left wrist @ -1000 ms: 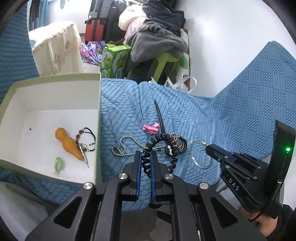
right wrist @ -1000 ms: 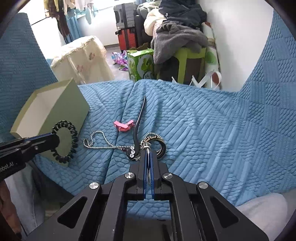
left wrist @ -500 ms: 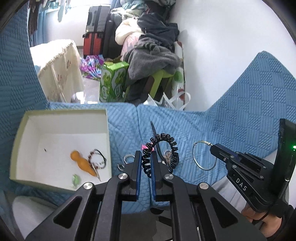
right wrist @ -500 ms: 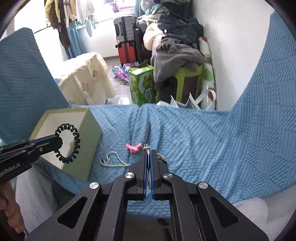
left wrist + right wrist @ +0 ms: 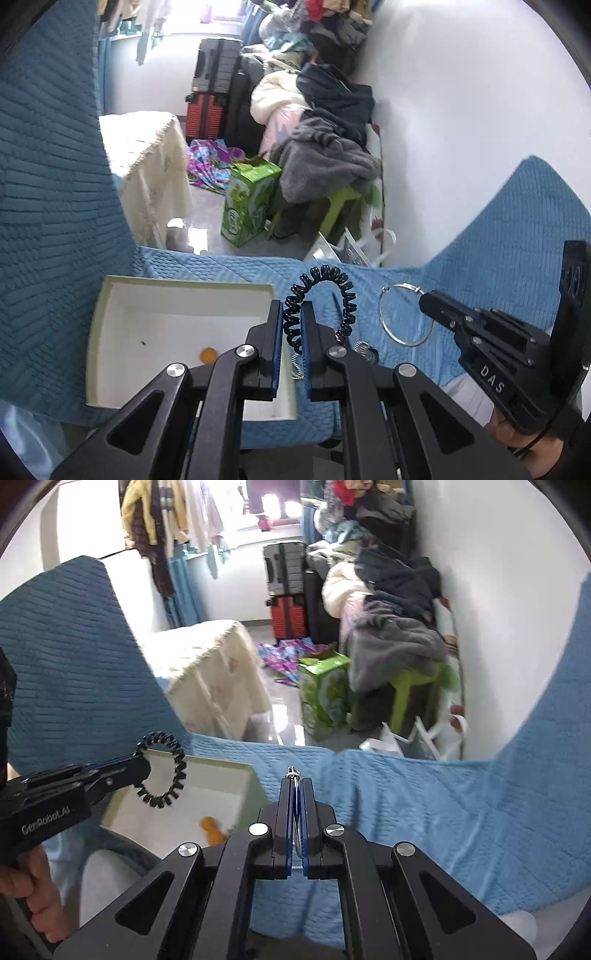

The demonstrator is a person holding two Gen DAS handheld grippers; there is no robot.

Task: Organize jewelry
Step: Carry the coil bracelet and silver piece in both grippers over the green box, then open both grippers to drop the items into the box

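My left gripper (image 5: 292, 308) is shut on a black coiled hair tie (image 5: 341, 291), held in the air above the blue quilted seat. In the right wrist view the hair tie (image 5: 173, 753) hangs from the left gripper (image 5: 142, 766) over the white box (image 5: 236, 771). My right gripper (image 5: 295, 781) is shut on a thin silver ring (image 5: 293, 773), seen edge-on. The silver ring (image 5: 406, 315) shows as a full hoop at the right gripper (image 5: 423, 297) in the left wrist view. The box (image 5: 110, 317) holds an orange gourd charm (image 5: 207, 355). More jewelry (image 5: 364, 349) lies on the cover, partly hidden by my fingers.
The blue quilted cover (image 5: 424, 801) rises at both sides. Beyond the seat edge stand a cloth-draped table (image 5: 207, 672), a green carton (image 5: 323, 694), suitcases (image 5: 286, 587) and a heap of clothes (image 5: 391, 627) against the white wall.
Both grippers have risen well above the seat, each keeping its item. The box and the jewelry on the cover now look smaller and lower in both views.
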